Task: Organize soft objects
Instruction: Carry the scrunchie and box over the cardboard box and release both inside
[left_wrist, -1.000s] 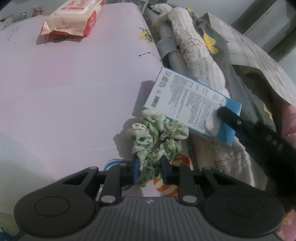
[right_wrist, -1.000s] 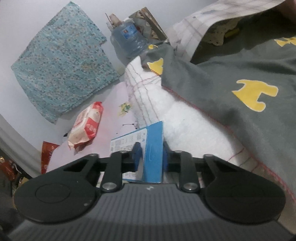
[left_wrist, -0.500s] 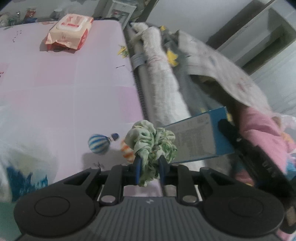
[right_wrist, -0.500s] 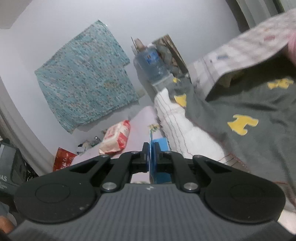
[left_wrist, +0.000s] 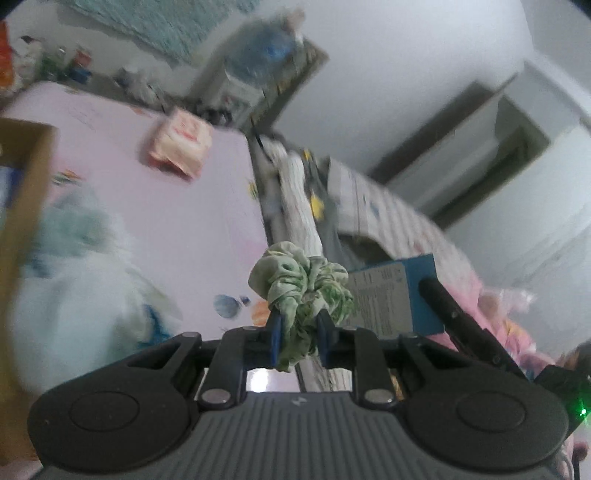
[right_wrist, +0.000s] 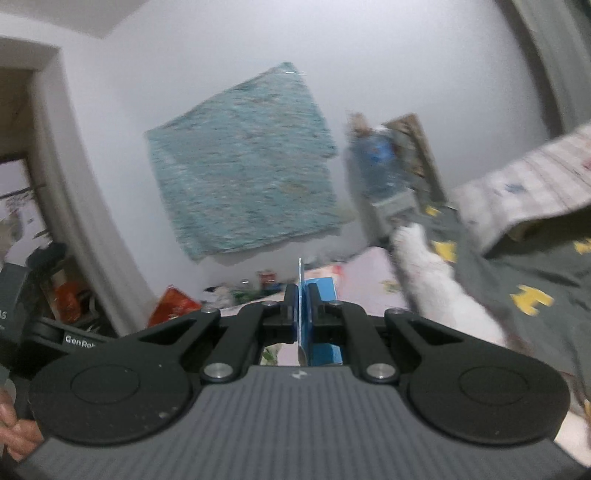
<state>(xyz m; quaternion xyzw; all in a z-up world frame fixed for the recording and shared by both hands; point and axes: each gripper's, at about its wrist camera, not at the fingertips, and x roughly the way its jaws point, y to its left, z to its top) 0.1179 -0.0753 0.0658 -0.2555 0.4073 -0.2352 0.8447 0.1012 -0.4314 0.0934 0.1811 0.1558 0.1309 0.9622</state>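
The left gripper (left_wrist: 298, 334) was clamped on a green scrunchie (left_wrist: 301, 286), which bunched up above the blue fingertips and hung clear of the pink sheet (left_wrist: 177, 206) below. Just to its right, the right gripper (right_wrist: 303, 301) pinched a flat blue box (left_wrist: 393, 295) by its edge — seen nearly edge-on from the right wrist camera, with its printed face turned toward the left one. A pink-and-white wipes pack (left_wrist: 181, 146) lay farther back on the sheet, well apart from both tools. A pale, fluffy heap (left_wrist: 74, 288) sat at the left beside a cardboard box (left_wrist: 27, 177); motion blur made it hard to name — possibly a plush toy or bagged fabric. A teal cloth (right_wrist: 243, 184) hung on the wall.
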